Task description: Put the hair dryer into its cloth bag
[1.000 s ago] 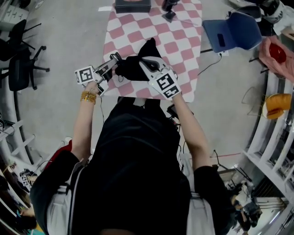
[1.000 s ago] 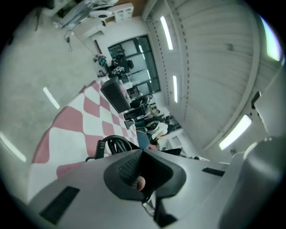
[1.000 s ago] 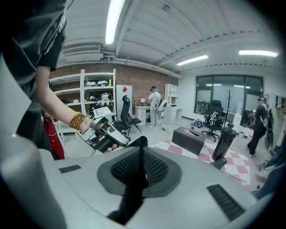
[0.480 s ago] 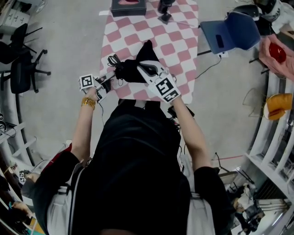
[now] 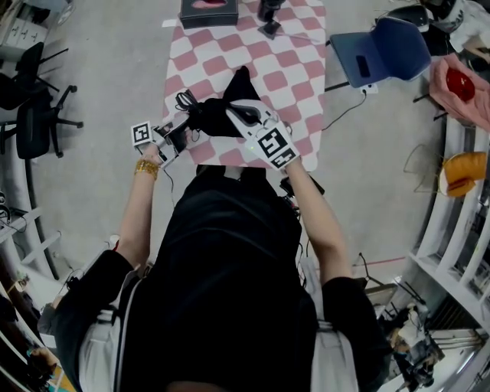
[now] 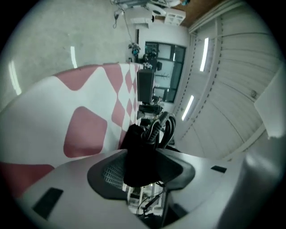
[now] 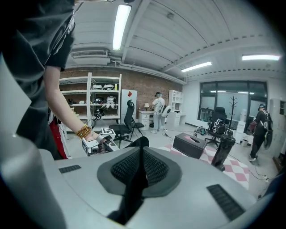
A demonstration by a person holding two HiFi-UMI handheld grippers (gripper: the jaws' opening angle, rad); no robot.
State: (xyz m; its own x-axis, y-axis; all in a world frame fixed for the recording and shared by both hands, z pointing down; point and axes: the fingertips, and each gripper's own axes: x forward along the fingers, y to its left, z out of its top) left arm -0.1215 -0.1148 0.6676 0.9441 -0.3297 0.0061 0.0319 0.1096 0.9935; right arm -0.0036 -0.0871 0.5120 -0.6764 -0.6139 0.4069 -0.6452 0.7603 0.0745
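The black cloth bag lies bunched on the near part of the checkered table. A coiled black cord pokes out at its left, and the hair dryer's body is hidden. My left gripper is at the bag's left end. Its jaws have just been opening and stand wide, with a fold of the bag loose between them and the cord just beyond. My right gripper is shut on a thin edge of the bag at its right side.
A black tissue box and a dark bottle-like object stand at the table's far end. To the right of the table is a blue chair. Black office chairs stand on the floor at the left.
My left gripper has dropped lower at the bag's left end and its jaws have spread apart, letting go of the cloth. The right gripper keeps its hold on the bag.
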